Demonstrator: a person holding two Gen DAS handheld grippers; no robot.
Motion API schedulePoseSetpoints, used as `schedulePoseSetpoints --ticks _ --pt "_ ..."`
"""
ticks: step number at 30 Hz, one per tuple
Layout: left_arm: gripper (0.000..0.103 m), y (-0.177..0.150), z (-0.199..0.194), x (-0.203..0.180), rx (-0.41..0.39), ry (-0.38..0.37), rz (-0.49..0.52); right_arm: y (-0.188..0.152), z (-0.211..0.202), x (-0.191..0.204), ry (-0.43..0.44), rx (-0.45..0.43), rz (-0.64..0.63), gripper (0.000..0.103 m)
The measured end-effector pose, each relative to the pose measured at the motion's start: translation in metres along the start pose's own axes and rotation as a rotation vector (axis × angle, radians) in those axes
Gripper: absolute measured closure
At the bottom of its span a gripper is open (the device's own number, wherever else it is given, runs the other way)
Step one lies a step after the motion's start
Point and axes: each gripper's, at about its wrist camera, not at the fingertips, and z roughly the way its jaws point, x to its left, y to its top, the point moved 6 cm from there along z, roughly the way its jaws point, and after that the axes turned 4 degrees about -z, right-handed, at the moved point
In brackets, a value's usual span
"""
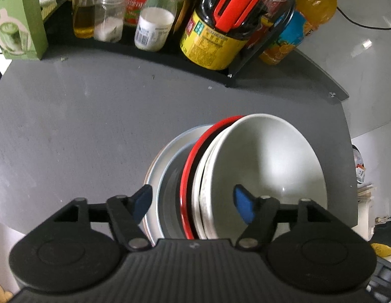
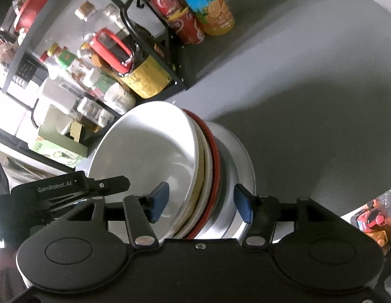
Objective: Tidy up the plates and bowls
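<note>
Right wrist view: "GenRobot.AI" on left hand-held gripper [image 2: 69, 189].

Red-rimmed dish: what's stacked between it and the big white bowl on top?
A speckled white bowl sits between the red-rimmed dish and the big white bowl, seen in both wrist views.

The near rims of the stacked dishes [image 1: 195, 176] are hidden behind the left gripper [image 1: 193, 202] housing. Contact between pads [image 1: 142, 202] and stack is not discernible. In the right wrist view the same stack [image 2: 203, 176] is motion-blurred and cut by the right gripper [image 2: 198, 204] body. Beneath the red plate [image 1: 186, 176], possibly 2 pieces; count uncertain. Bottle labels on the rack [image 2: 107, 93] are illegible.
</note>
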Motion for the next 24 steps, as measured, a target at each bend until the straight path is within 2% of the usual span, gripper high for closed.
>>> schedulePoseSetpoints --ticks 2,4,6,11,15,18,24 --pt "0.029 0.001 -0.001 -0.002 -0.002 -0.008 0.007 0.0 -0.008 -0.004 -0.007 -0.023 0.001 0.04" --pt "0.026 0.001 -0.003 -0.004 -0.007 -0.004 0.014 -0.001 -0.019 -0.008 -0.024 -0.057 -0.003 0.028" --pt "0.019 0.001 -0.008 -0.007 -0.025 0.01 0.046 -0.001 -0.029 -0.015 -0.037 -0.08 0.01 0.026" --pt "0.014 -0.007 -0.019 -0.016 -0.04 0.037 0.117 -0.009 -0.057 -0.032 -0.084 -0.136 0.054 0.023" --pt "0.006 -0.018 -0.036 -0.025 -0.065 0.03 0.182 -0.023 -0.081 -0.04 -0.133 -0.184 0.048 0.007" --pt "0.004 -0.028 -0.045 -0.029 -0.086 0.024 0.236 -0.034 -0.093 -0.045 -0.141 -0.211 0.036 0.006" --pt "0.003 -0.051 -0.069 -0.026 -0.093 0.024 0.268 -0.058 -0.123 -0.058 -0.161 -0.264 0.09 0.002"
